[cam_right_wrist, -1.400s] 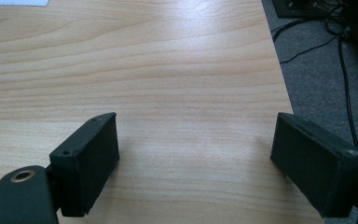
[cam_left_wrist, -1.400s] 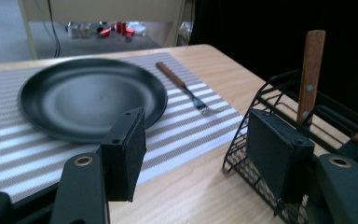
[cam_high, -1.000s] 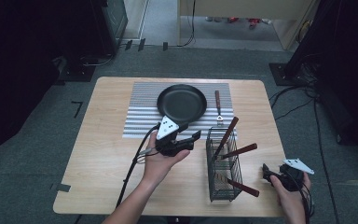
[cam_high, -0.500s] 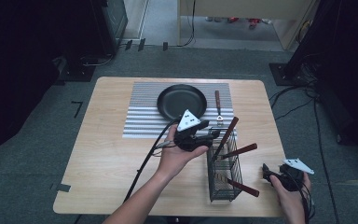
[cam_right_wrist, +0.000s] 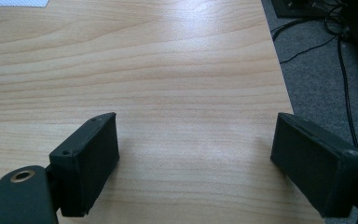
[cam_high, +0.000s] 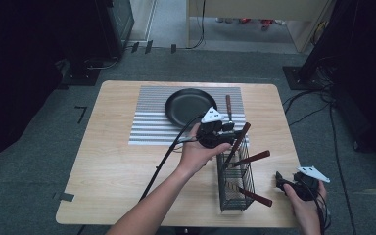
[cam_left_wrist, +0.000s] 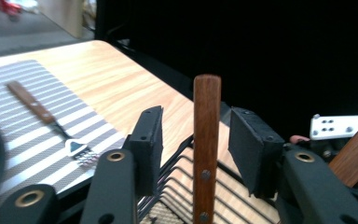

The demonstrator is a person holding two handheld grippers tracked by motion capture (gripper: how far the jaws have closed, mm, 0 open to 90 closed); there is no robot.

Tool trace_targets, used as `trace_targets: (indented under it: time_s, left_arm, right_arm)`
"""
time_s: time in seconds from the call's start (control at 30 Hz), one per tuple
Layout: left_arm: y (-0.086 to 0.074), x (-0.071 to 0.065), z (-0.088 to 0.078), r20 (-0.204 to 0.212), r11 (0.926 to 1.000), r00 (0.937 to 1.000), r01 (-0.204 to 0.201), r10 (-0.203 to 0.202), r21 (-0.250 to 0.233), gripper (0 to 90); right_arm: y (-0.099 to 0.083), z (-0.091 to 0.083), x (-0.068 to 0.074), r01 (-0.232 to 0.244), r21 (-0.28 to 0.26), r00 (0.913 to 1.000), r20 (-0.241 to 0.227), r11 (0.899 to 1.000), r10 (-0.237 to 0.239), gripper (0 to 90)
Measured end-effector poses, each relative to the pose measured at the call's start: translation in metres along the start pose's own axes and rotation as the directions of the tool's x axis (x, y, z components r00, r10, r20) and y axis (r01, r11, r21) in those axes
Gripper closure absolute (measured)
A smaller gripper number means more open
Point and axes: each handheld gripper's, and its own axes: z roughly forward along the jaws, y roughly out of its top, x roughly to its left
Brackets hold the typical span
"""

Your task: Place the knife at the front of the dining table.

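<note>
Wooden utensil handle (cam_left_wrist: 206,140) stands between my left hand-held gripper's (cam_left_wrist: 200,149) parted jaws, untouched, inside the wire basket (cam_high: 235,183) near the table's right edge; lifting remains. My right hand-held gripper (cam_right_wrist: 196,158) gapes wide, empty.

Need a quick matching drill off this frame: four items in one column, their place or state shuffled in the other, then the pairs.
Items
1. pan
2. fork
3. left gripper
4. right gripper

Place or state
A. open over bare table wood
B. lies on the mat, right of the pan
C. open, a wooden handle between its fingers
D. black, sits on the striped mat

Pairs: 1-D, 2-B, 3-C, 4-A
</note>
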Motion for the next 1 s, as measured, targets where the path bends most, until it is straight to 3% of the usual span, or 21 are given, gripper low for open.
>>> trace_targets:
  time_s: [0.1,0.23,0.4,0.43,0.47,0.53,0.6,0.67,0.73,0.77,0.87,0.9,1.0]
  left_arm:
    - [0.002,0.000,0.003,0.020,0.9999,0.9998,-0.002,0.002,0.010,58.8]
    - [0.003,-0.001,0.011,0.020,0.9971,0.9993,-0.033,0.032,0.068,60.1]
    - [0.004,-0.001,0.016,0.024,0.9955,0.9995,-0.020,0.018,0.093,59.6]
    - [0.004,-0.001,0.017,0.017,0.9950,0.9997,-0.018,0.016,0.098,59.3]
    - [0.004,-0.002,0.018,-0.022,0.9933,0.9993,-0.028,0.031,0.112,52.3]
    - [0.005,-0.003,0.021,-0.070,0.9867,0.9958,-0.048,0.060,0.155,49.3]
    - [0.005,-0.003,0.026,-0.073,0.9807,0.9951,-0.052,0.067,0.188,49.2]
    - [0.006,-0.003,0.026,-0.074,0.9814,0.9950,-0.052,0.067,0.185,50.0]
    - [0.007,-0.006,0.026,-0.076,0.9836,0.9938,-0.068,0.082,0.167,58.2]
    - [0.007,-0.007,0.026,-0.079,0.9841,0.9928,-0.077,0.090,0.160,58.2]
    - [0.009,-0.011,0.026,-0.076,0.9825,0.9899,-0.107,0.120,0.153,66.9]
    - [0.011,-0.015,0.025,-0.075,0.9827,0.9867,-0.133,0.144,0.129,70.1]
    - [0.014,-0.019,0.023,-0.058,0.9814,0.9861,-0.147,0.155,0.123,74.5]
  right_arm:
    - [0.000,0.000,0.000,0.000,0.000,1.0000,0.000,1.000,0.000,14.5]
    - [0.000,0.000,0.000,-0.001,0.000,1.0000,0.000,1.000,0.001,14.5]
    - [0.000,0.000,0.000,0.000,0.000,1.0000,0.000,1.000,0.000,14.5]
    - [0.000,0.000,0.000,0.000,0.000,1.0000,0.000,1.000,0.000,14.5]
    - [0.000,0.000,0.000,0.000,0.000,1.0000,0.000,1.000,0.000,14.5]
    - [0.000,0.000,0.000,0.000,0.000,1.0000,0.000,1.000,0.000,14.5]
    - [0.000,0.000,0.000,0.000,0.000,1.0000,0.000,1.000,0.000,14.5]
    - [0.000,0.000,0.000,0.000,0.000,1.0000,0.000,1.000,0.000,14.5]
    - [0.000,0.000,0.000,0.000,0.000,1.0000,0.000,1.000,0.000,14.5]
    - [0.000,0.000,0.000,0.000,0.000,1.0000,0.000,1.000,0.000,14.5]
    - [0.000,0.000,0.000,0.000,0.000,1.0000,0.000,1.000,0.000,14.5]
    - [0.000,0.000,0.000,0.000,0.000,1.0000,0.000,1.000,0.000,14.6]
    - [0.000,0.000,0.000,0.001,0.001,1.0000,0.000,1.000,-0.001,14.5]
